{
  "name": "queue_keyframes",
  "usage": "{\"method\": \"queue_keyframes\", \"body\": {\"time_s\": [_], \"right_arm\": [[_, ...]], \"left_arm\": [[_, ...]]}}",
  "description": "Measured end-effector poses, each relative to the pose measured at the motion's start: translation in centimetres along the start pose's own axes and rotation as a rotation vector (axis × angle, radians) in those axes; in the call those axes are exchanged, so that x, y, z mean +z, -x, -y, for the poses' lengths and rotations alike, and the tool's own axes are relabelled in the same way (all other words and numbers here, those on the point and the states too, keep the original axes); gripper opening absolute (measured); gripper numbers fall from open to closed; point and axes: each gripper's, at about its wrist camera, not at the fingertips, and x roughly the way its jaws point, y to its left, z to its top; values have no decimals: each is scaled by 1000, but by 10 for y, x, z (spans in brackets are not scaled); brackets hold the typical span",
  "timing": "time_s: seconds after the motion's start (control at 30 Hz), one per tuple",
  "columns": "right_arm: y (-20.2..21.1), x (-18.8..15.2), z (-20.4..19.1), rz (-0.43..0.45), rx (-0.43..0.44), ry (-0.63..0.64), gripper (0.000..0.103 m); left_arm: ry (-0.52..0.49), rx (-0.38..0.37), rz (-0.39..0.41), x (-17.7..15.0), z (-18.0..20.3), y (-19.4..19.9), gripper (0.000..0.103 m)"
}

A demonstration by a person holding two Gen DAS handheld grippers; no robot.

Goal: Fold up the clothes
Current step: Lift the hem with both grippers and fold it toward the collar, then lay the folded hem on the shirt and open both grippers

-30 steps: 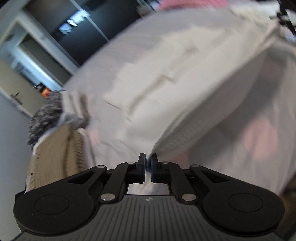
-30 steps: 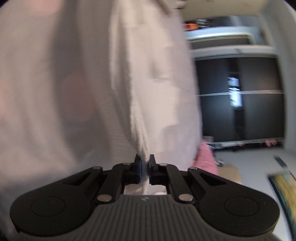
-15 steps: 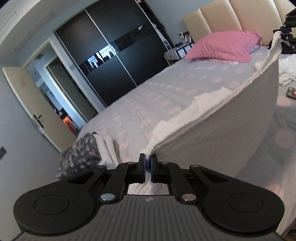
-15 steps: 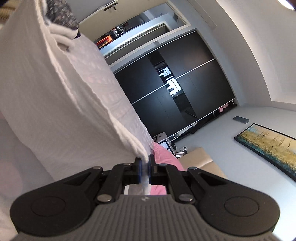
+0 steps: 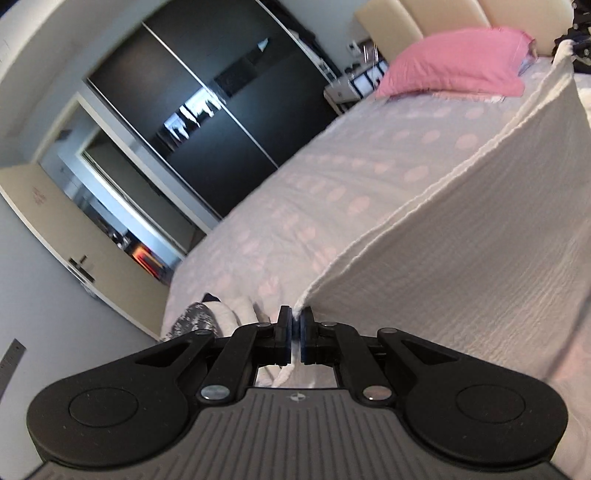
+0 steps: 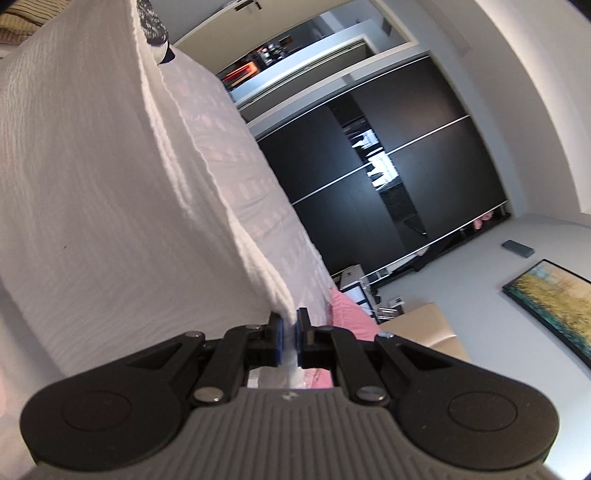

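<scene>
Cloth fills the right half of the left wrist view: a white garment (image 5: 480,240) of crinkled, ribbed weave, stretched taut like a sheet, its hemmed top edge running straight from the left gripper (image 5: 296,325) up toward one o'clock. The black fingers of that gripper are pressed nearly together with a corner of the garment pinched between them. At the far end of the edge, at the one o'clock rim, a dark shape that looks like the other gripper meets the cloth. Under the garment lies a bed (image 5: 314,192) with a pale cover printed in soft pink dots, a plump pink pillow (image 5: 454,62) against a padded cream headboard (image 5: 424,22) at twelve to one o'clock. Folded clothes (image 5: 210,317), one dark and speckled, one white, sit at the bed's edge just left of the fingertips. Glossy black sliding wardrobe doors (image 5: 207,110) stand at eleven o'clock. In the right wrist view the right gripper (image 6: 288,325) is likewise closed on a corner of the same garment (image 6: 92,184), which spreads up toward ten o'clock as a broad rippled panel with a layered hem. The dotted bed (image 6: 236,177) shows beyond it, the black wardrobe (image 6: 388,177) at one o'clock, the pink pillow (image 6: 347,310) just right of the fingers, and a framed yellow and teal painting (image 6: 554,302) at three o'clock on a pale wall.
</scene>
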Motion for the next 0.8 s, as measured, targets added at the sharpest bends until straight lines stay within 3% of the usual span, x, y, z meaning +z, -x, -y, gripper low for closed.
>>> {"method": "queue_keyframes", "body": {"time_s": [0.23, 0.5, 0.8], "right_arm": [[-87, 25, 6, -33, 71, 3, 8], [-205, 42, -4, -129, 189, -49, 8], [-308, 21, -56, -279, 351, -202, 8]], "left_arm": [[-13, -34, -88, 23, -15, -84, 2], [7, -97, -226, 23, -20, -198, 2], [64, -201, -335, 3, 13, -296, 2]]}}
